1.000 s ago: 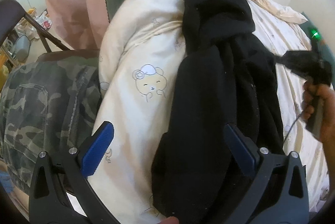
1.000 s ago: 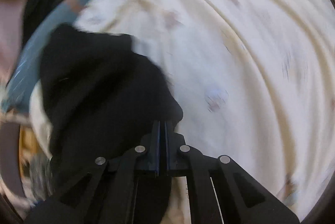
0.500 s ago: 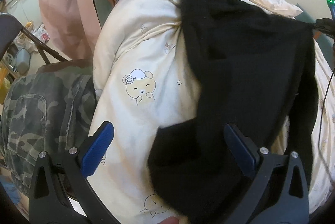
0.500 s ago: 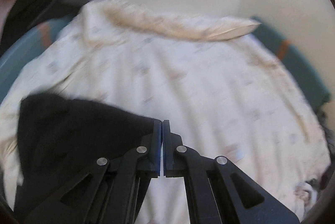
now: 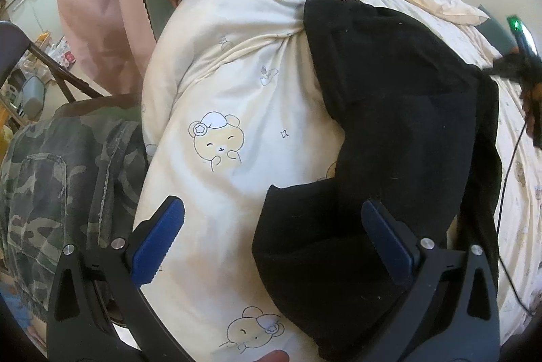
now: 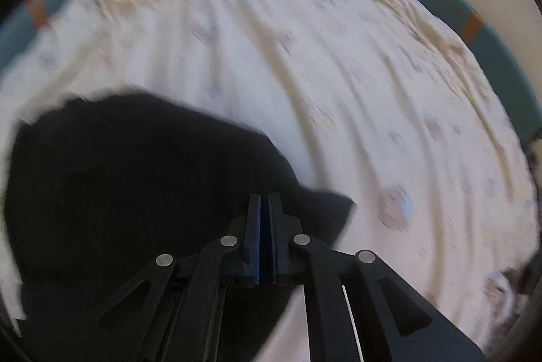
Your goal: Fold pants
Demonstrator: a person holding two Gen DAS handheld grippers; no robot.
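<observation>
The black pants (image 5: 406, 131) are getting spread out wide across the blanket (image 5: 237, 91), not bunched up like before. The right gripper (image 6: 265, 203) is pulling one corner off to the side, and its jaws are opening a little.

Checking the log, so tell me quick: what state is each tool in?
Left tool: open, holding nothing, poised over the black pants.
Right tool: jaws starting to open, black pants fabric between them.

Soft daylight throughout; left view sharp, right view motion-blurred, both fisheye-bent with dark corners.
</observation>
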